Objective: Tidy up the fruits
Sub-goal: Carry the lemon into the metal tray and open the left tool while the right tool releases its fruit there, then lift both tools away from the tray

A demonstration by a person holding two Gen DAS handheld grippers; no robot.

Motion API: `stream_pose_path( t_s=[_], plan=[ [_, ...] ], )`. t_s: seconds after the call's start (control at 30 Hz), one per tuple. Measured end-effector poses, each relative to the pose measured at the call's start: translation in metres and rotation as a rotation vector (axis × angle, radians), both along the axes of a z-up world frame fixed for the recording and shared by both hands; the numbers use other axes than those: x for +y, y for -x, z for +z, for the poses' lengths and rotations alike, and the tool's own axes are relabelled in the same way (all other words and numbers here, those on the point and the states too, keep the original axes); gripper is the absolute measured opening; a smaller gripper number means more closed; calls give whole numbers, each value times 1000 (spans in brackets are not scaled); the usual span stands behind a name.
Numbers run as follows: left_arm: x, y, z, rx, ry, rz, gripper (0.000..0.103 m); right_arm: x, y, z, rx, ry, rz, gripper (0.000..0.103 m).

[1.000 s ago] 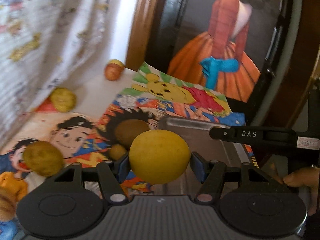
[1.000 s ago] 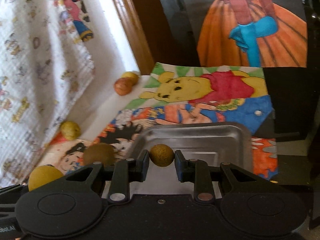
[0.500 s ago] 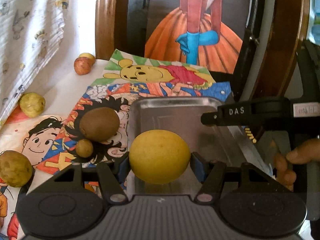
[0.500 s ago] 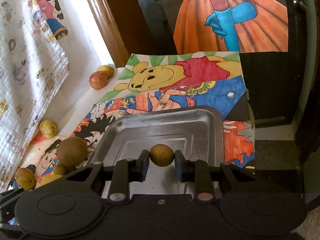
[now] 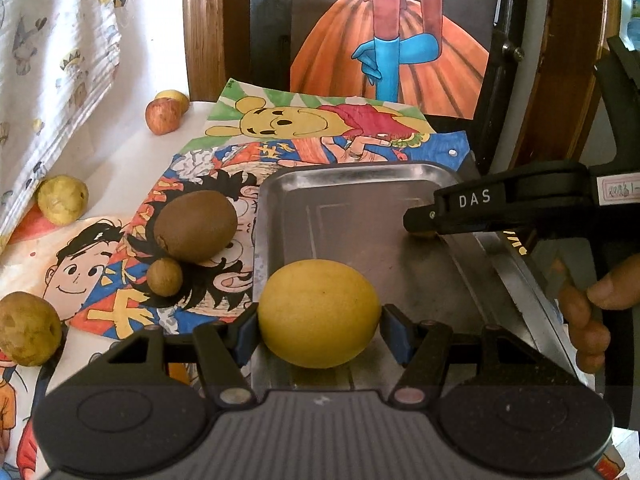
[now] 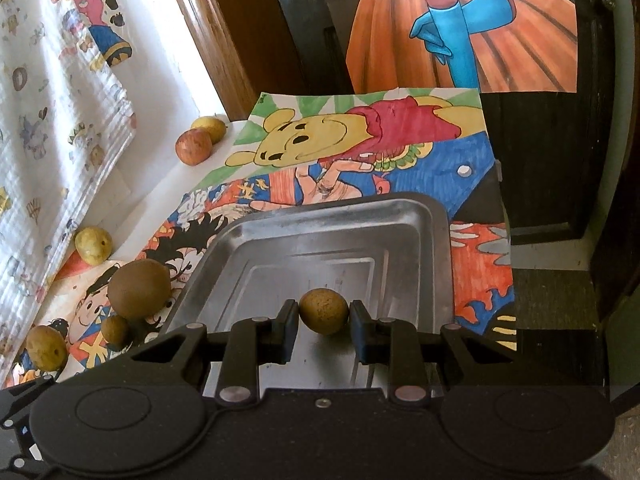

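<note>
cartoon drawings (image 5: 304, 128), printed cloth (image 6: 48, 112), wooden frame (image 5: 204, 28)

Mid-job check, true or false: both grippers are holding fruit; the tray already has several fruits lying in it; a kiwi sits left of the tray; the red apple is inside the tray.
1. Left gripper holds a lemon; right gripper holds a small brown fruit. True.
2. Tray has several fruits lying in it. False: none seen lying there.
3. Kiwi lies left of the tray. True.
4. Apple is in the tray. False: on the table, far left.
</note>
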State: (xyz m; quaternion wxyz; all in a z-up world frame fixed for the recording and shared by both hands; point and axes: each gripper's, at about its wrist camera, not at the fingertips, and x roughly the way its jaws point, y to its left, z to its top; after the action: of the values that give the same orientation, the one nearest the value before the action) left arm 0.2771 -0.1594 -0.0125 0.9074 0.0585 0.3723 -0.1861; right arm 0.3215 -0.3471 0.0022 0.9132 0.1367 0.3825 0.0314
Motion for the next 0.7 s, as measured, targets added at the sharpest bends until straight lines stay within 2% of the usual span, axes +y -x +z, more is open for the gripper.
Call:
stream_pose_path(
  t_s=[0.17, 0.33, 0.5, 0.7],
  plan=[
    [1, 1, 0, 7, -9, 10, 69, 0, 1, 0, 6, -4, 1, 34],
    [8, 7, 7, -6, 40, 25, 73, 0, 6, 6, -4, -11, 0, 39],
    [18, 14, 18, -30, 59, 71, 76, 0, 16, 17, -27, -20, 3, 45],
    [37, 26, 34, -55, 106, 157, 85, 4, 35, 34, -66, -29, 8, 58]
  ],
)
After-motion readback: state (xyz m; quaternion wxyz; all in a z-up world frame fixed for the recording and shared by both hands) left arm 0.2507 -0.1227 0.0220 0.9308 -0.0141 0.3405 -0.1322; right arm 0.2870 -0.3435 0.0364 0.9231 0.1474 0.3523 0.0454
